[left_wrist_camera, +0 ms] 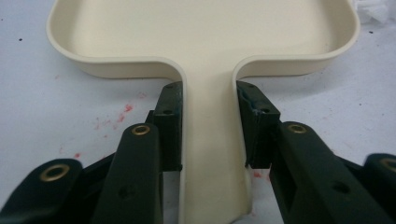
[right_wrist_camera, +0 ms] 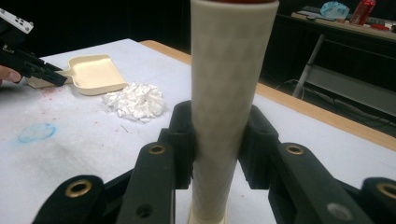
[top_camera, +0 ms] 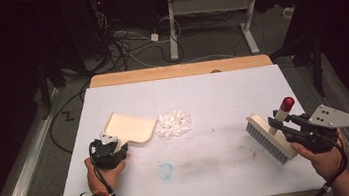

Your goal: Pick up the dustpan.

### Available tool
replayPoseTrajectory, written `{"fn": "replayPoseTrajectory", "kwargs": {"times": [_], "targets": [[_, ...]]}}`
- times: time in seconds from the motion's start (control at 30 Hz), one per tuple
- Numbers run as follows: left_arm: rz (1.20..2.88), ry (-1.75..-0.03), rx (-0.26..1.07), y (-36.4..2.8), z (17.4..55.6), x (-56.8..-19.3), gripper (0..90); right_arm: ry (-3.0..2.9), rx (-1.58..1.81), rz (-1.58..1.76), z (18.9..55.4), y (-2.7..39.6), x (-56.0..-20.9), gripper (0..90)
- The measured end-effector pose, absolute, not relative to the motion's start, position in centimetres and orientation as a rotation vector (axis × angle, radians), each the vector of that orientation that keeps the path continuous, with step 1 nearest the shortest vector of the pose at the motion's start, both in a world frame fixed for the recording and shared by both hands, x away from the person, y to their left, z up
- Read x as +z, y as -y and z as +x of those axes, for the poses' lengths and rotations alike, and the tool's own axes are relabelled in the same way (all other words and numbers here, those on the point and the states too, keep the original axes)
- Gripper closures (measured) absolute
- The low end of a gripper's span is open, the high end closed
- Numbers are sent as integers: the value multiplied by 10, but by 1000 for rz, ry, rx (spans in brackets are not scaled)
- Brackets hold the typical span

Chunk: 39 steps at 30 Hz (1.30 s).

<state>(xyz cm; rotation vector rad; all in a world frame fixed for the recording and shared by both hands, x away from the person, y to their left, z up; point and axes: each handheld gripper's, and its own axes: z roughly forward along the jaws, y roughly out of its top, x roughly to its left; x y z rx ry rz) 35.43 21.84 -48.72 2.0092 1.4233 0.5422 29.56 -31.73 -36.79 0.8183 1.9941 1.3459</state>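
Stained white tabletop [top_camera: 202, 94], dark room.

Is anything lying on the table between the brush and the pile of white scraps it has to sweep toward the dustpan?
Nothing visible does. The table between the brush and the scrap pile carries only faint stains, and the dustpan sits right beside the pile.

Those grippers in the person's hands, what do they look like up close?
Both are black. The left gripper trails a black cable past a dark sleeve with white. The right gripper carries a grey three-cornered plate. Its jaws show brass-coloured rivets.
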Motion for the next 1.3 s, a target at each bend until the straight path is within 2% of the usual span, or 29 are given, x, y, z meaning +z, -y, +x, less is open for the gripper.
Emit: {"fn": "replayPoseTrajectory", "kwargs": {"times": [0.6,0.9,0.97,1.3], "targets": [[2166,-1232,618,-234,336,-450,639,-2027,1293,874,315,312,-376,699],[2279,-1106,547,-244,313,-435,638,-2015,1282,906,329,313,-376,699],[2304,-1080,497,-245,309,-433,638,-2011,1283,912,329,314,-376,699],[2403,-963,387,-230,301,-436,638,-2002,1294,906,328,314,-376,699]]}}
